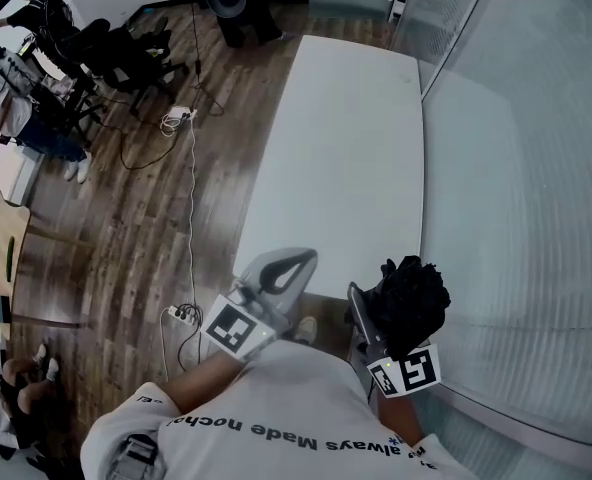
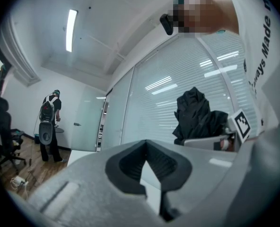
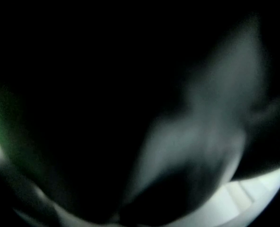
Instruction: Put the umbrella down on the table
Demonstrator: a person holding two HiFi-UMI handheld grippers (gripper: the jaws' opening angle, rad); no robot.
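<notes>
At the table's (image 1: 346, 148) near edge, the right gripper (image 1: 378, 310) is clamping the umbrella (image 1: 413, 293), bare tabletop lying at twelve o'clock; the left gripper (image 1: 281, 268) is hanging pinched together, empty.

Table (image 1: 346, 148) top looked white, smooth, matt. Floor (image 1: 156, 218) was dark-grained wood plank with a slight sheen. Umbrella (image 1: 411, 303) was black cloth, crumpled, matt. Left gripper (image 1: 281, 268) appeared to be grey moulded plastic, matt; its pads (image 2: 170, 162) were dark and ribbed. Glass wall (image 1: 516, 218) looked frosted, finely lined.
</notes>
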